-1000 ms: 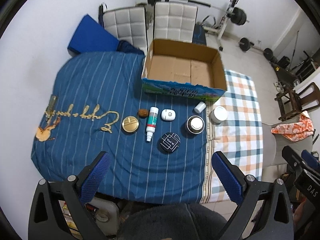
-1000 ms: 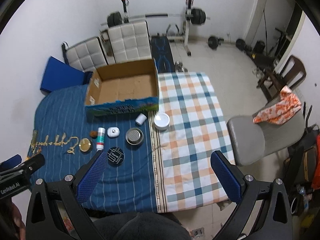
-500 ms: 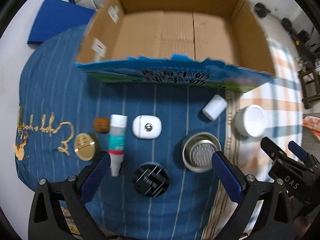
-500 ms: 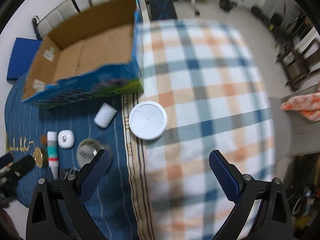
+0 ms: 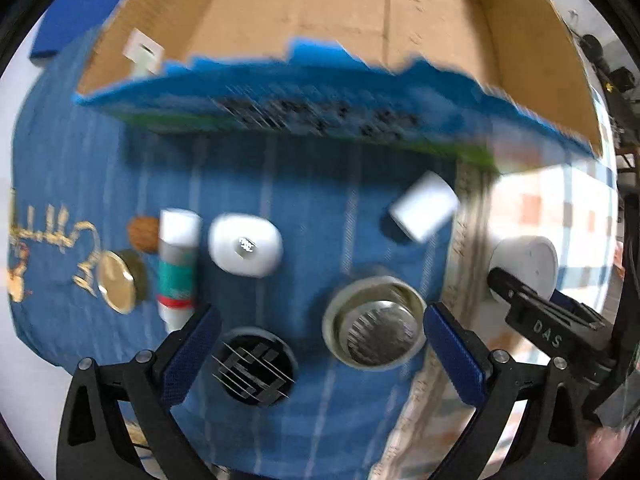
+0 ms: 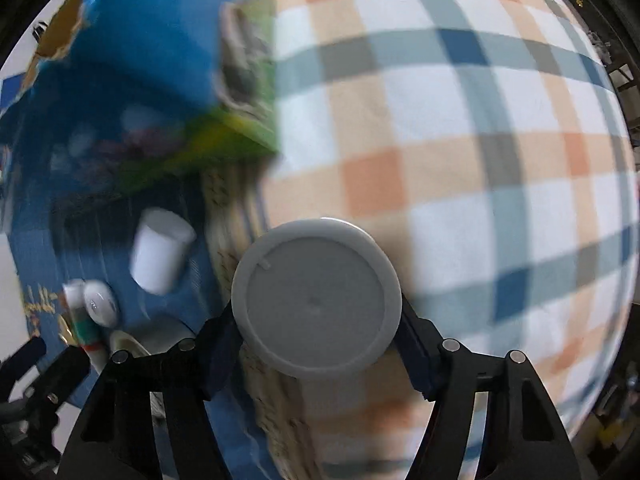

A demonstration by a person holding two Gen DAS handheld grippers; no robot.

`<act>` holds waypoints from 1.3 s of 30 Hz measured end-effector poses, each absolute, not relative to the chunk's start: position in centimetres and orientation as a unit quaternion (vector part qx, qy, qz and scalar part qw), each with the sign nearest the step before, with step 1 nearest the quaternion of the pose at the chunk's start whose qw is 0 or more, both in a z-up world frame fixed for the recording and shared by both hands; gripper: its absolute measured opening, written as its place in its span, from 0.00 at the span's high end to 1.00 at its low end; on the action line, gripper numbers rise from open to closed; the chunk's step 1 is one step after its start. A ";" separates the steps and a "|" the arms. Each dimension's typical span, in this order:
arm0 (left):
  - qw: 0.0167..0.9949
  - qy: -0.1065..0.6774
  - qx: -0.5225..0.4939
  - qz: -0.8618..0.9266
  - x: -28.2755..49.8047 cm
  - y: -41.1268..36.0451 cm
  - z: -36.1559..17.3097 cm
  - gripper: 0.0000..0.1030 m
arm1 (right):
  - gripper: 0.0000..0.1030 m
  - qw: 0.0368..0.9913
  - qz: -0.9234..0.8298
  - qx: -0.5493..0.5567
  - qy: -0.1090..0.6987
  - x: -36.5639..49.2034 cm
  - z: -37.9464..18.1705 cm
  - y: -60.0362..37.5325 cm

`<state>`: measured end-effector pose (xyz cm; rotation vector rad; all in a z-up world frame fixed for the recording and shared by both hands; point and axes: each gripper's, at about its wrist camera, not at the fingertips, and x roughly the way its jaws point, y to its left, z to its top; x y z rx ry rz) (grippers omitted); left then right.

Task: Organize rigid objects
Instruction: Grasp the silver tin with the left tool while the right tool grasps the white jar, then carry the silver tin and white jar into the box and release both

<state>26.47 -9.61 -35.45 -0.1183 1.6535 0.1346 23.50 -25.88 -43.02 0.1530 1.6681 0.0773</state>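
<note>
Right gripper (image 6: 316, 344): jaws have just been closing, with the white round jar (image 6: 316, 300) between them, low centre of the right wrist view. The dark pads flank the lid's left and right rim and look to be touching it, but blur keeps me from confirming firm contact. The jar sits where the plaid cloth (image 6: 460, 140) meets the blue striped cloth (image 5: 280, 184).

Left gripper (image 5: 320, 344): jaws wide apart, holding nothing. It hangs over the metal tin (image 5: 374, 324) and the black round tin (image 5: 254, 366), both at the bottom of the left wrist view.

Cardboard box (image 5: 340, 12) fills the top of that view, open and with nothing in it. The rest is unsorted below it: small white cylinder (image 5: 424, 206), white rounded case (image 5: 245, 245), tube (image 5: 176, 264), gold compact (image 5: 116, 282), brown nut (image 5: 142, 234).

Risks, my judgement:
- The lid is smooth and wide. If I catch only its lip, the jar may tilt or slip on lifting.
- The cloth seam under the jar could bunch and drag.
- My left jaws span two tins. Closing here may pinch neither cleanly, or knock one into the other.
- The two grippers are close together; a hasty lift could clash them.
</note>
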 end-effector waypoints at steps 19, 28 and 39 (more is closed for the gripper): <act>0.603 0.796 -0.030 0.035 26.6 -10.9 -45.5 0.30 | 0.30 0.640 -0.002 0.093 0.763 18.2 -44.9 -30.7; 0.622 0.782 -0.018 0.032 24.1 -10.2 -44.3 0.33 | 0.33 0.632 -0.027 0.069 0.771 18.0 -45.1 -29.1; 0.659 0.750 -0.043 0.024 20.1 -8.4 -38.4 0.33 | 0.33 0.640 0.030 0.072 0.764 11.4 -40.3 -26.7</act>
